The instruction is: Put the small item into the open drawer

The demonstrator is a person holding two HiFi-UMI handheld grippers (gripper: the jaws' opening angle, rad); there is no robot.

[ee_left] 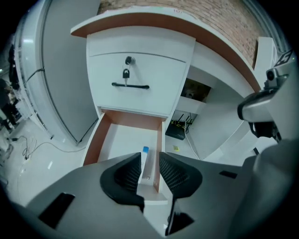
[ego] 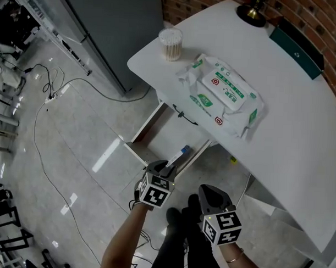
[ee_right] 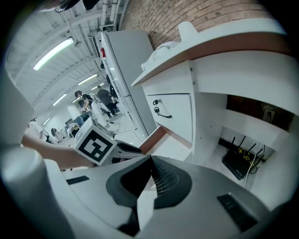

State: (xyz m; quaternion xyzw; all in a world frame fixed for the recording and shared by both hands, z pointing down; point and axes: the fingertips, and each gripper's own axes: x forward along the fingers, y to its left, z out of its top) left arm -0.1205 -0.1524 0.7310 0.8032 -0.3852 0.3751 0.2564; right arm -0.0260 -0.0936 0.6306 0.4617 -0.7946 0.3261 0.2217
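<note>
Cable (ego: pixel 46 148) trails on the floor far left of both grippers; left gripper (ee_left: pixel 150 158) hangs over the near end of the open drawer (ee_left: pixel 93 140), jaws apart, gripping nothing; small tube (ee_left: pixel 146 164) with blue cap lies on the drawer floor by its right wall, seen through the jaw gap, below the tips, apart from them; closed upper drawer (ee_left: pixel 140 65) with key stands beyond; right gripper (ee_right: pixel 150 161) just right of the left one, jaws pressed together, nothing between; router (ee_left: pixel 177 130) under the table (ego: pixel 289 135) further right; wipes pack (ego: pixel 227 94) and cotton swab jar (ego: pixel 170 44) on top, beyond both.
</note>
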